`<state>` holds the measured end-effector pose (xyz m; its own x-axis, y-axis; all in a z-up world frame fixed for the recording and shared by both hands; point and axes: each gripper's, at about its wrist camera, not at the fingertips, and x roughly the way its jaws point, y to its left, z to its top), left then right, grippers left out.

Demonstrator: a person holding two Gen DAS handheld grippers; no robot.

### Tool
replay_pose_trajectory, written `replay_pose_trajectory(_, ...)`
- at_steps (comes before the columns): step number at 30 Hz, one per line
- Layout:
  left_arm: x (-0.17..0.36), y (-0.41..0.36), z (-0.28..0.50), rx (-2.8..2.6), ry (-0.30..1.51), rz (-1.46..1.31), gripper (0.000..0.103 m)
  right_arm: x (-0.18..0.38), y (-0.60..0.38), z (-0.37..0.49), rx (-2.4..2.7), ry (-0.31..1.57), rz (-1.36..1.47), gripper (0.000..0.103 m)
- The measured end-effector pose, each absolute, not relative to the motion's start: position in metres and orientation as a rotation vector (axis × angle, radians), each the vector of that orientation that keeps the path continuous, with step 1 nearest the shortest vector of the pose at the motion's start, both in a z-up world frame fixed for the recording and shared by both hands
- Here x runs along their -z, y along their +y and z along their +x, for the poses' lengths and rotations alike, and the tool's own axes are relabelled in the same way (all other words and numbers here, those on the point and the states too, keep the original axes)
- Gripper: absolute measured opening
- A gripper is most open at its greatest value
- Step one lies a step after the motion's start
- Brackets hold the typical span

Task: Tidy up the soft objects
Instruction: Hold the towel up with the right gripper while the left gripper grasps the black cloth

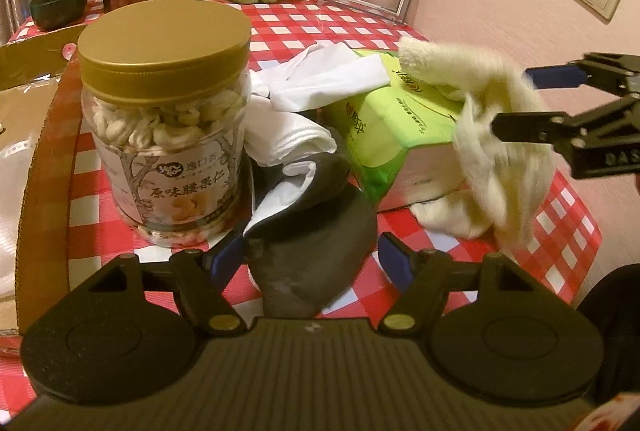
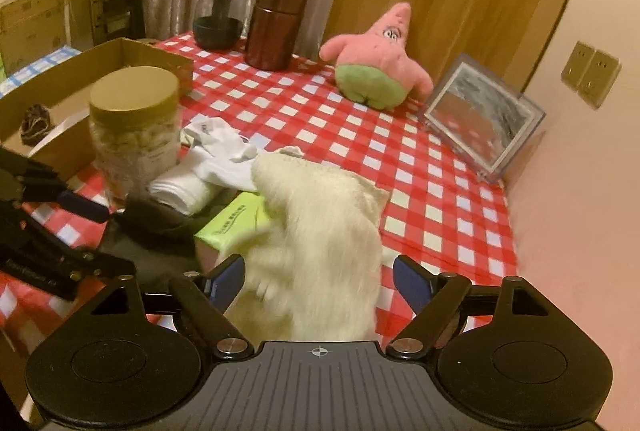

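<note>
- While my right gripper (image 2: 316, 279) stands with its jaws wide apart, a cream fluffy towel (image 2: 320, 243) lies between them; no pad presses on it, and it looks blurred.
- That towel runs away from the jaws along the line they point, draped over a green tissue pack (image 2: 234, 219) and down onto the red checked tablecloth (image 2: 420, 191).
- My left gripper (image 1: 312, 259) also has its jaws apart, straddling a dark grey sock (image 1: 316, 251) directly ahead, its long axis running away from me; no pad grips it.
- I judge each hand nearest to its own item: right to the towel, left to the sock.
- White socks (image 1: 304, 111) are heaped behind the dark one, touching it, beside the tissue pack.
- A cashew jar with a gold lid (image 1: 164, 135) stands just left of the sock and could be knocked by my left jaw.
- An open cardboard box (image 2: 80, 87) sits left of the jar, probably where soft things go.
- Farther back stand a pink starfish plush (image 2: 376, 67), a clear photo frame (image 2: 484, 115), a brown canister (image 2: 276, 27) and a dark glass jar (image 2: 220, 15), well clear of both grippers.
</note>
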<state>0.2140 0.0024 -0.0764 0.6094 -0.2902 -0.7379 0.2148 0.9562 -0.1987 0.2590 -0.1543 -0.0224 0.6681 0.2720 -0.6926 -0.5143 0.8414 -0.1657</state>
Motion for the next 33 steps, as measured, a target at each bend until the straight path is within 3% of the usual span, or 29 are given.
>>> replay_pose_trajectory(17, 0.085, 0.001, 0.217, 0.293, 0.885, -0.084, 0.071, 0.062, -0.154, 0.264, -0.531, 0.913, -0.439, 0.076)
replay_pose_trajectory(19, 0.086, 0.001, 0.218, 0.291, 0.888, -0.085, 0.071, 0.065, -0.154, 0.265, -0.534, 0.927, -0.445, 0.057)
replay_pose_trajectory(20, 0.086, 0.001, 0.219, 0.290, 0.888, -0.083, 0.071, 0.066, -0.154, 0.267, -0.525, 0.934, -0.445, 0.033)
replay_pose_trajectory(21, 0.087, 0.000, 0.220, 0.288, 0.888, -0.078, 0.071, 0.066, -0.155, 0.268, -0.508, 0.939, -0.440, 0.022)
replay_pose_trajectory(23, 0.087, -0.002, 0.221, 0.281, 0.888, -0.060, 0.071, 0.064, -0.158, 0.268, -0.493, 0.936, -0.430, 0.012)
replay_pose_trajectory(33, 0.099, -0.032, 0.228, 0.271, 0.905, 0.124, 0.071, 0.043, -0.171, 0.252, -0.443, 0.894, -0.380, 0.008)
